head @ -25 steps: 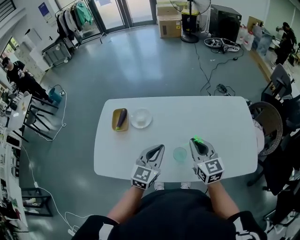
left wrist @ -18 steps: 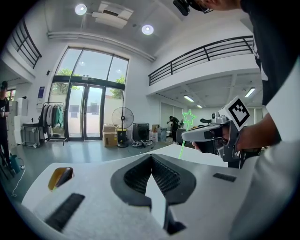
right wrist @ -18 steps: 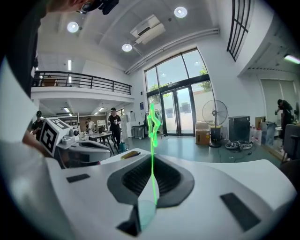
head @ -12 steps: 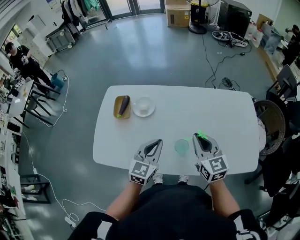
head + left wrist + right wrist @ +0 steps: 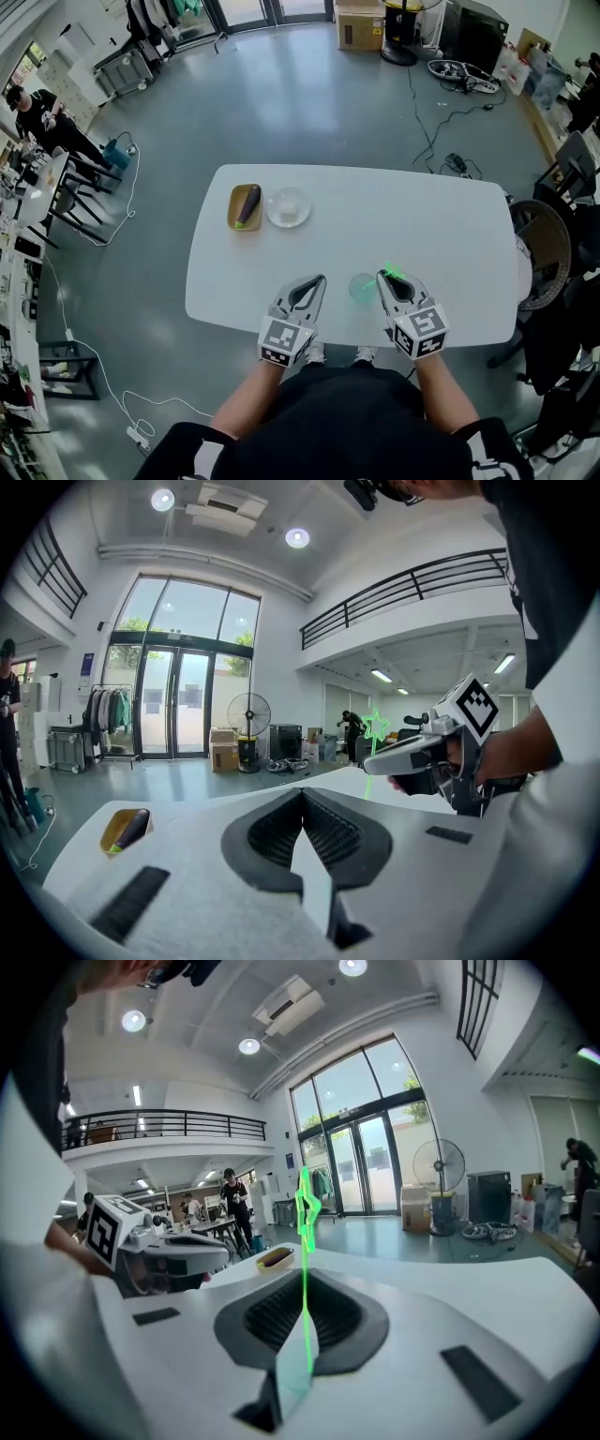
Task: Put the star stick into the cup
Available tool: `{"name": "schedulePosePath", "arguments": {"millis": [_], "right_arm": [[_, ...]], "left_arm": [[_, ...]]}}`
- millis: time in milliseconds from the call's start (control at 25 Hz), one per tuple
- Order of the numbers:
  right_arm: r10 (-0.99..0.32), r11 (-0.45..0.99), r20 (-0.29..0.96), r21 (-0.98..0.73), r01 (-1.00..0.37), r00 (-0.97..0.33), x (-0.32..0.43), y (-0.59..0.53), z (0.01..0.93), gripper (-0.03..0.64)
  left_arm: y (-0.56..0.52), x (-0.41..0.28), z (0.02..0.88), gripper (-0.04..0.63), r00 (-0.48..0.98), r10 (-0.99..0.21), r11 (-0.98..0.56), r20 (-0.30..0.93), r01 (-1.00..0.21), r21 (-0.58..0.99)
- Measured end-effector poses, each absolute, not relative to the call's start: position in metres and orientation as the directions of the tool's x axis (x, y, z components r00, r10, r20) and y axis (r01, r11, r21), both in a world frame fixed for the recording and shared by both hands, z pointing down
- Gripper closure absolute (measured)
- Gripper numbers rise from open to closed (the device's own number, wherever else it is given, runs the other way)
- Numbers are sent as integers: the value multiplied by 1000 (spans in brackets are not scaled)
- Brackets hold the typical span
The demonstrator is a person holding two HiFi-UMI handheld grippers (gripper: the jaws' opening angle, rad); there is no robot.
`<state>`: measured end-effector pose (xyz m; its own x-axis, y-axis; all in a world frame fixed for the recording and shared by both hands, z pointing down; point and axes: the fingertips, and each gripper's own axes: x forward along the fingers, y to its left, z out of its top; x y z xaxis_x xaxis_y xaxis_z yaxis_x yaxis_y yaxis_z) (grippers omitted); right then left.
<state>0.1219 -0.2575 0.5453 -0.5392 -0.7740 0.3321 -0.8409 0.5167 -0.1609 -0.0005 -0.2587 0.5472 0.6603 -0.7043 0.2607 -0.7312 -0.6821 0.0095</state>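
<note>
Right gripper view: star stick (image 5: 306, 1208) pinched upright in right hand-held gripper (image 5: 300, 1288).

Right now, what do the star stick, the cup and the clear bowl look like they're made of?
Star stick: likely plastic, bright green and translucent, with a thin, glowing-looking stem.
Cup: pale green and see-through, with the table showing through it; plastic or glass, can't tell which.
Bowl: clear and glossy, so glass or clear plastic.
</note>
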Motion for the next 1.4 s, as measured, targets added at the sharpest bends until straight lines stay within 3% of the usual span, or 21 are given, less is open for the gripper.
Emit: {"name": "schedulePosePath", "arguments": {"millis": [280,720,1400], "right_arm": [[-683,476,481,-278,-835,-549,112,-257,600,598],[-672,445,514,-295,-846,-533,113,-269,622,589],[-715,374,512,-296,-879,-476,131,-266,629,474]], "left_arm": [[-250,-15,550,583,634,-722,-657,278,-754,12],[-246,-24,555,583,615,-733,-638,291,-770,20],[-242,-15,556,583,635,-715,-658,292,-753,26]]}}
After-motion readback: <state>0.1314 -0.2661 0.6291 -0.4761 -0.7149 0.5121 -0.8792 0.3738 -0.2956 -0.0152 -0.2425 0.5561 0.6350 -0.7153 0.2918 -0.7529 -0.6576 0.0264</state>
